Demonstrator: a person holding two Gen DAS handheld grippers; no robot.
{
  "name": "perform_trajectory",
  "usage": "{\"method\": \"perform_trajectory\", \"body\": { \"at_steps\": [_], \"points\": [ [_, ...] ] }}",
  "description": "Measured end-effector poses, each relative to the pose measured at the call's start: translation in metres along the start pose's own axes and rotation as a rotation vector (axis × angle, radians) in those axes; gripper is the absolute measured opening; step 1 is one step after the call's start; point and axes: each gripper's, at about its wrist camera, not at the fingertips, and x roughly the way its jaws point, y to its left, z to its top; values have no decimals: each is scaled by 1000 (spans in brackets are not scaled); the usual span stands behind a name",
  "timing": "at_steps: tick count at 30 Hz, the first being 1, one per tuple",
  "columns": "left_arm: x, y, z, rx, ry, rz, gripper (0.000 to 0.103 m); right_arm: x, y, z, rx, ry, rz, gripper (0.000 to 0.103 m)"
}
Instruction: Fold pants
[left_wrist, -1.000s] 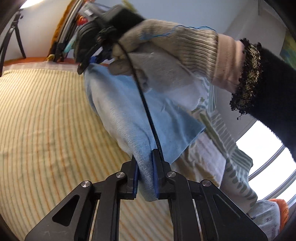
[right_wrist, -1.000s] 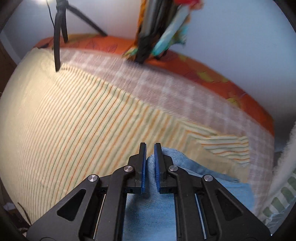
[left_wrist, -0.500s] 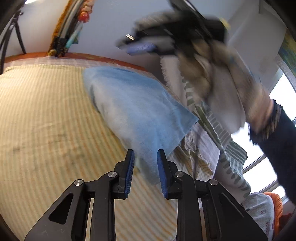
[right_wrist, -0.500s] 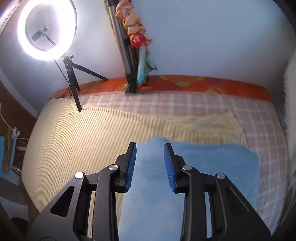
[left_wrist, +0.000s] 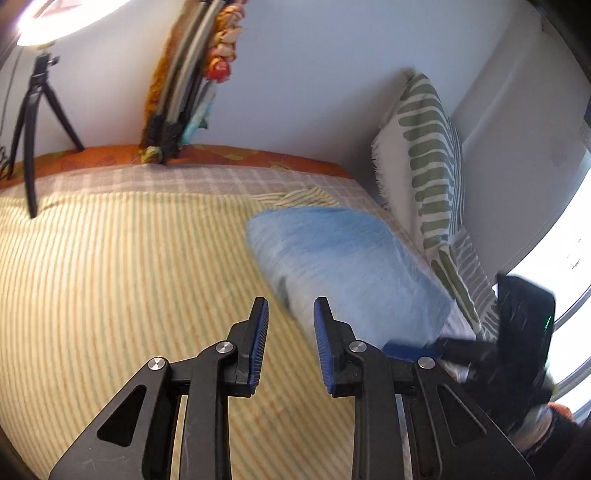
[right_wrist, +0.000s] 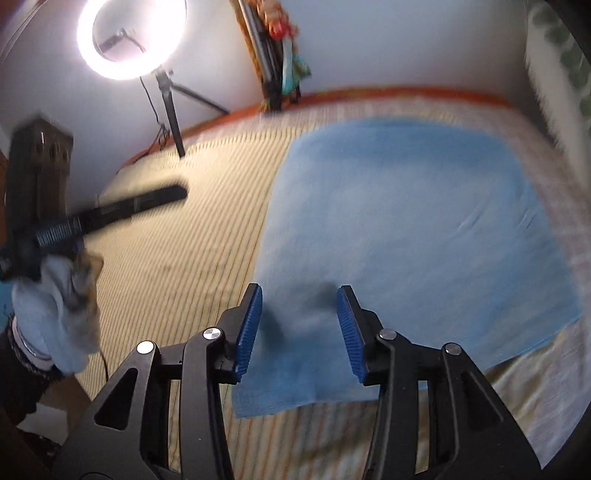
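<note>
The light blue pants (left_wrist: 351, 266) lie folded into a flat rectangle on the striped bedspread (left_wrist: 110, 277), near the pillow end. My left gripper (left_wrist: 290, 332) is open just short of the near left edge of the pants, its pads touching nothing. In the right wrist view the pants (right_wrist: 406, 221) fill the middle. My right gripper (right_wrist: 300, 325) hovers over their near edge, its jaws opening with no cloth pinched between them. The left gripper's blurred black fingers (right_wrist: 147, 201) and a gloved hand (right_wrist: 62, 295) show at the left.
A green-striped pillow (left_wrist: 432, 147) leans on the wall right of the pants. A ring light (right_wrist: 129, 37) on a tripod (right_wrist: 170, 107) stands at the bed's far side. A bundle of poles with cloth (left_wrist: 184, 92) leans on the wall. A bright window (left_wrist: 561, 277) is at right.
Both grippers have let go of the pants, which now lie flat on the bed. Both hands have drawn back and lifted; the right jaws have spread wider.
</note>
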Motion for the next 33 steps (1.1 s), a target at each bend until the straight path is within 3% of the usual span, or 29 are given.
{"method": "perform_trajectory", "body": {
  "at_steps": [3, 6, 9, 11, 12, 15, 21, 28, 33],
  "points": [
    [16, -10, 8, 29, -4, 2, 23, 12, 7, -13, -40, -3, -34, 48],
    [43, -17, 8, 28, 43, 18, 23, 12, 6, -16, -18, -7, -21, 49],
    [50, -17, 3, -2, 74, 6, 24, -6, 3, -13, -34, 30, 59, 49],
    [45, -16, -1, -3, 70, 7, 36, -25, -8, -12, -12, 11, 70, 53],
    [41, -14, -2, -21, 65, -3, 46, -37, -19, -12, 7, -8, 49, 61],
    [33, -7, -4, -88, 78, -39, 54, -67, -64, -13, 127, -48, 37, 66],
    [45, -5, -10, -168, 142, -65, 56, -86, -165, -33, 519, -70, 196, 69],
    [59, -10, -12, -208, 168, -75, 56, -70, -212, -35, 660, -93, 232, 69],
    [70, -10, -14, -231, 184, -78, 56, -49, -225, -27, 716, -92, 230, 69]
  ]
}}
